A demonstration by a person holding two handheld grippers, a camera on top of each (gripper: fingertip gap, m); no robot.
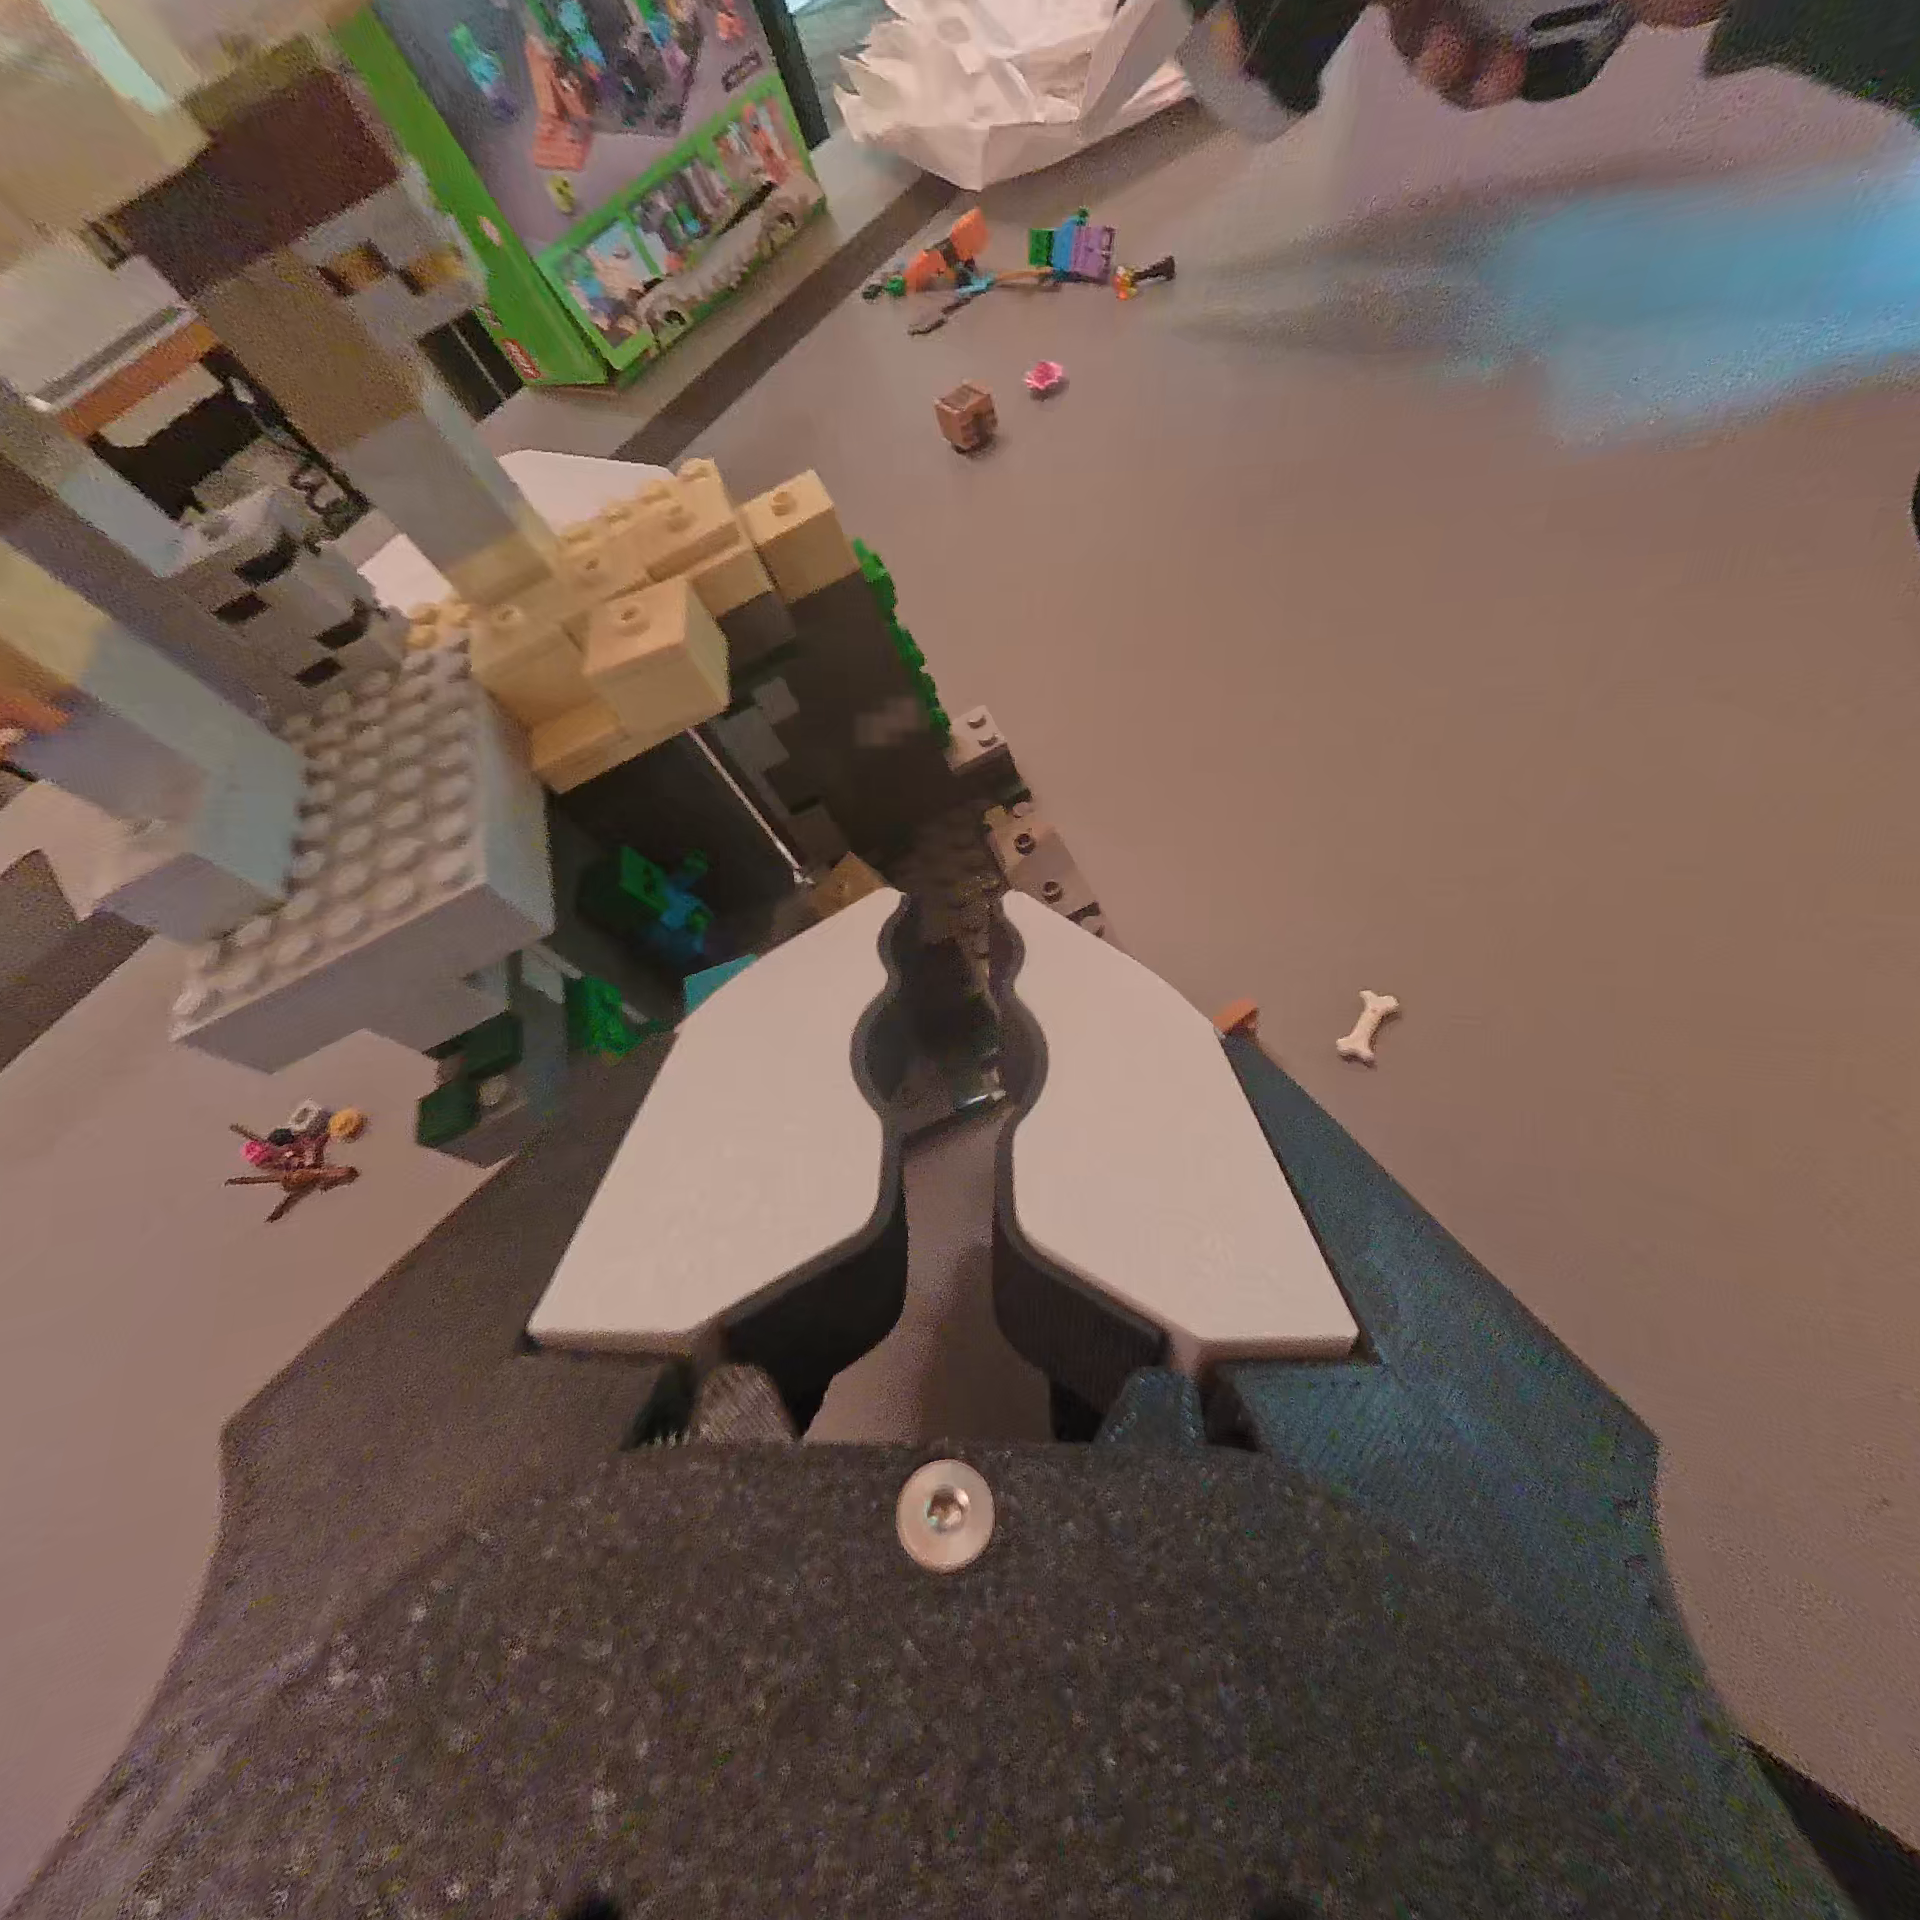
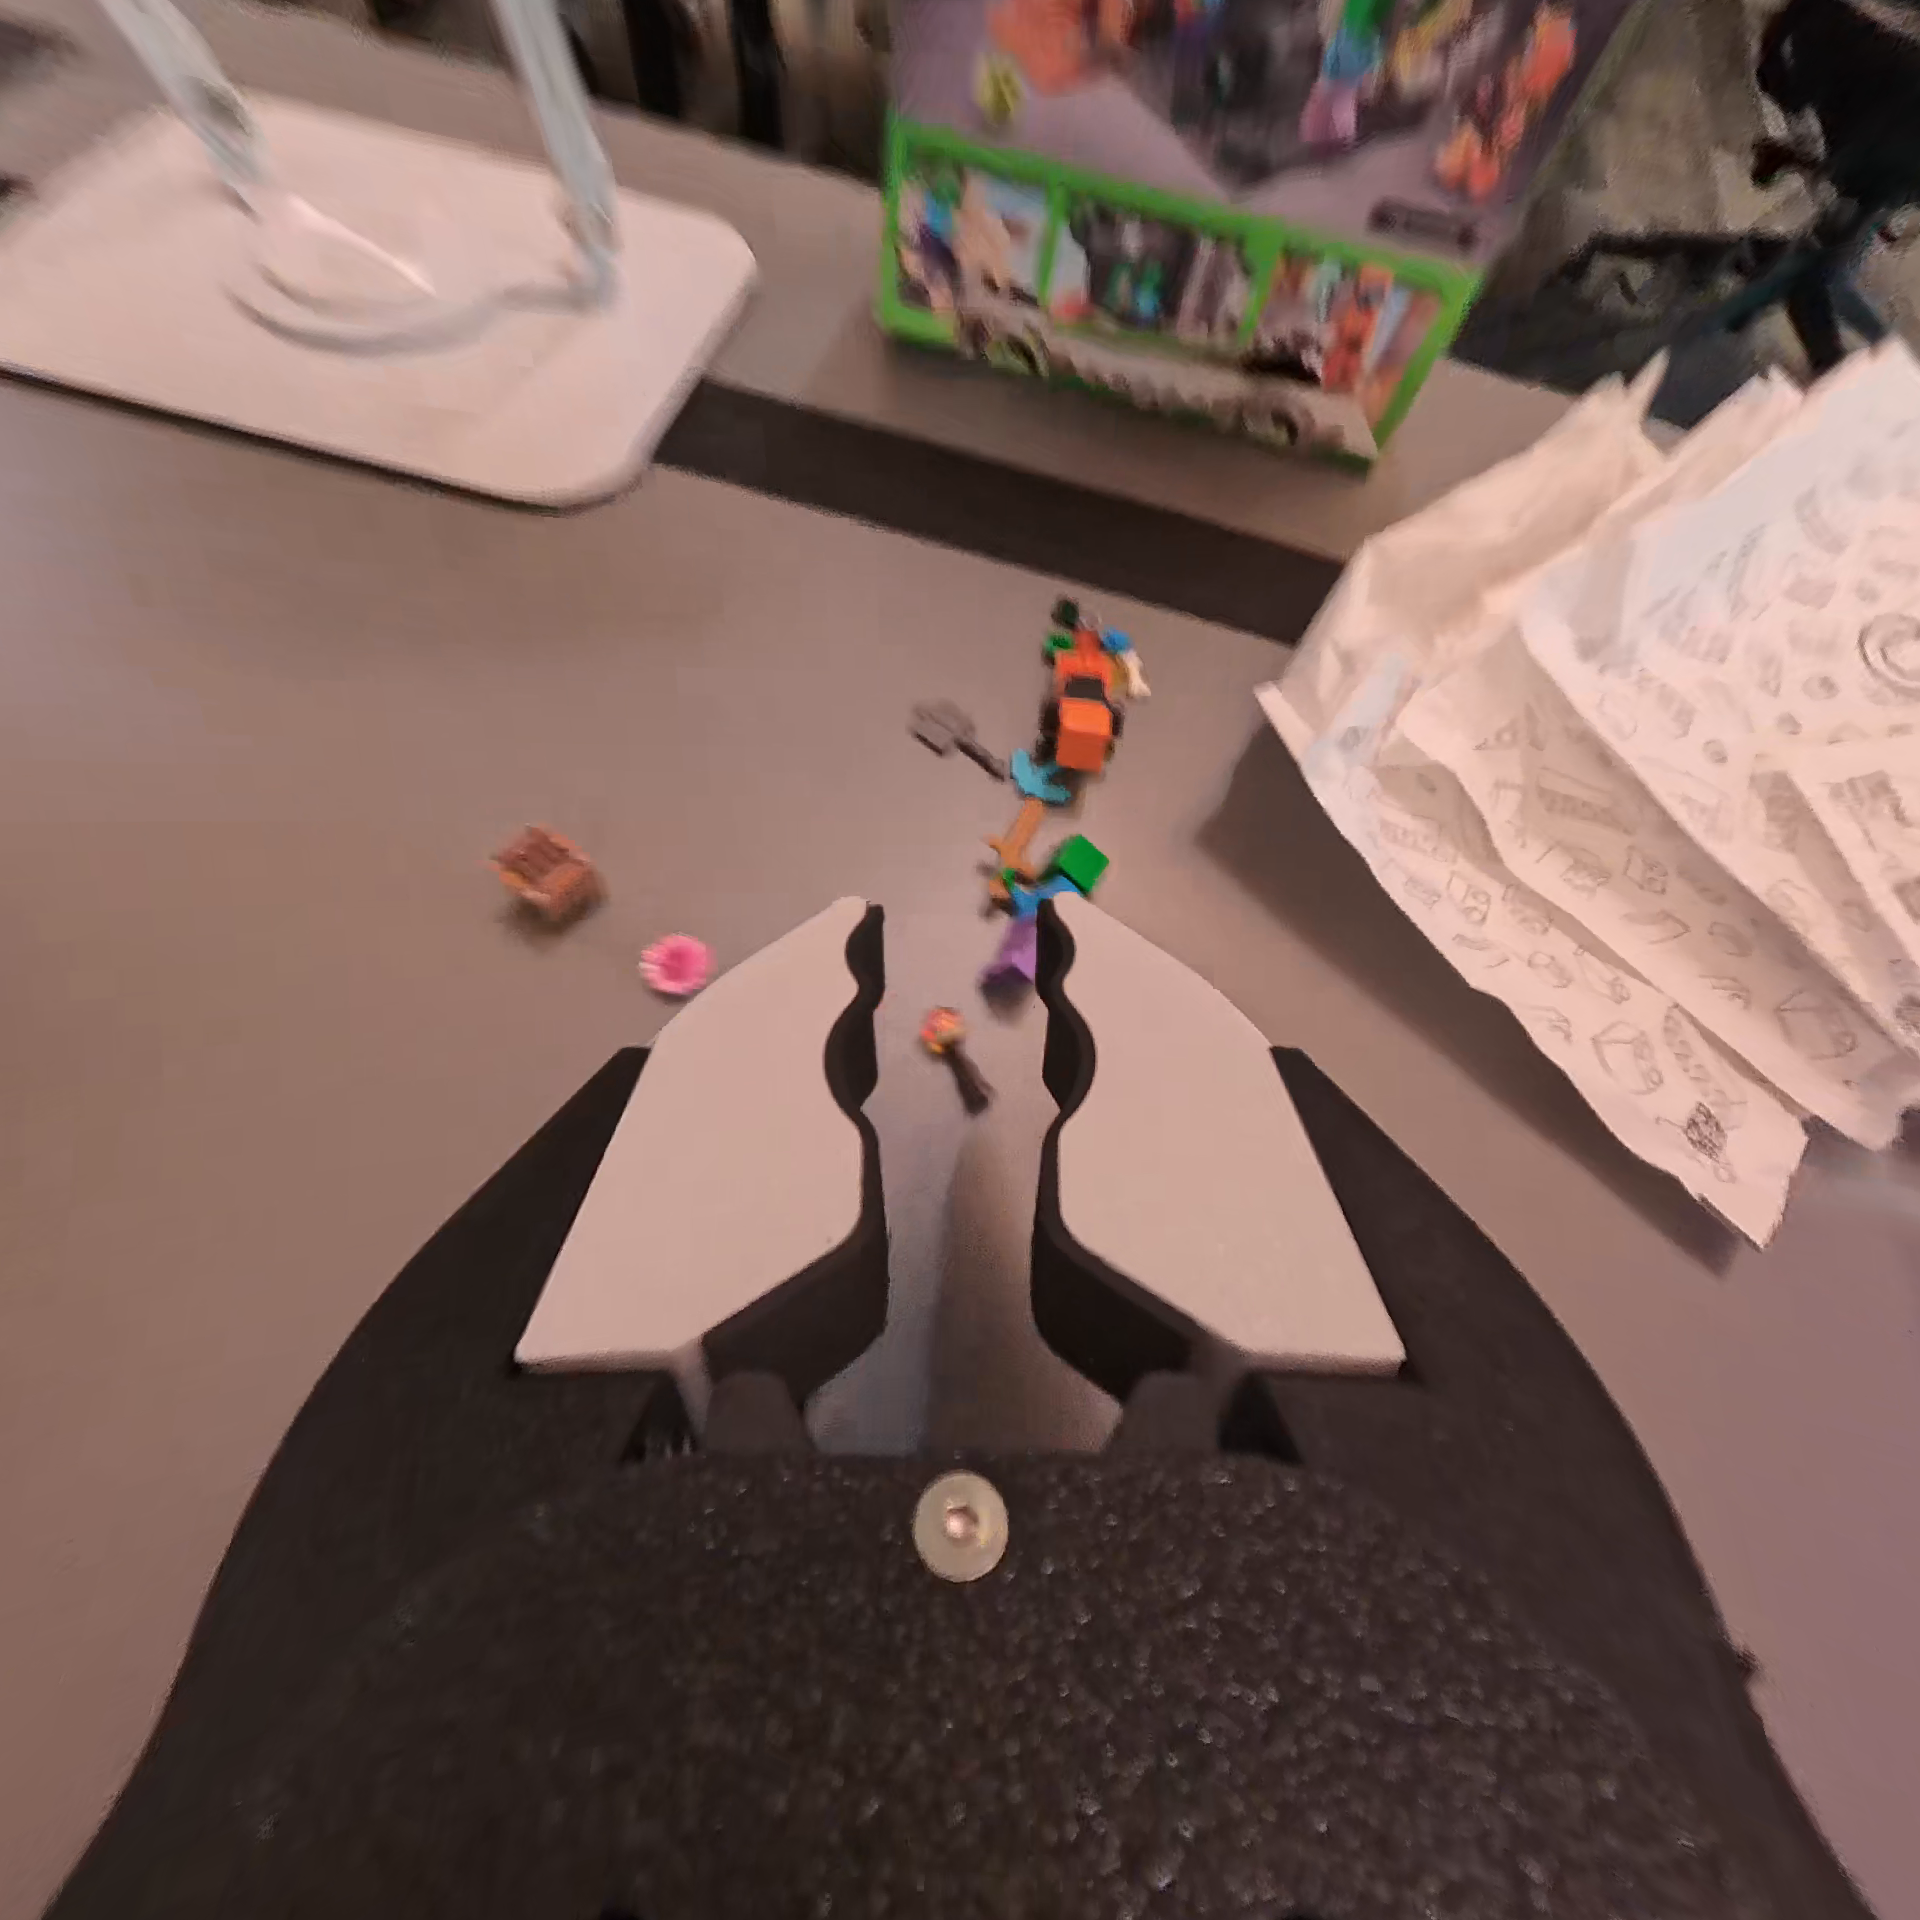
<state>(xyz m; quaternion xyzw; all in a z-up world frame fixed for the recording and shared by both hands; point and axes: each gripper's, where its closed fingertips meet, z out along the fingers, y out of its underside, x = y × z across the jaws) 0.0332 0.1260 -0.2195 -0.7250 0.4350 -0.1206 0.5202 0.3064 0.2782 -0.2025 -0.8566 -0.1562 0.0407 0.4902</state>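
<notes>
Brick model (image 1: 727, 665) stands on the grey table (image 1: 1455, 935), left of centre in the left wrist view: tan blocks on top, dark grey wall below, white studded plate (image 1: 384, 810) jutting to the left, green figures tucked underneath.

Left gripper (image 1: 951, 925): jaws drawn narrow, clamped on a dark studded strip (image 1: 951, 883) at the model's near right edge. Small white bone piece (image 1: 1366, 1023) lies apart on the right; a heap of tiny brown and pink bits (image 1: 296, 1153) on the near left.

Right gripper (image 2: 956, 914): jaws parted, nothing between them, above the table. Nearest to it is a purple-legged figure (image 2: 1023, 925) touching or just beside the right fingertip; a small orange-headed piece (image 2: 951, 1044) lies under the gap. Pink flower (image 2: 675, 964) and brown block (image 2: 545, 868) to the left. Orange and green loose parts (image 2: 1081, 717) farther off. Printed paper bags (image 2: 1610, 779) right; green box (image 2: 1174, 229) far. View blurred.
</notes>
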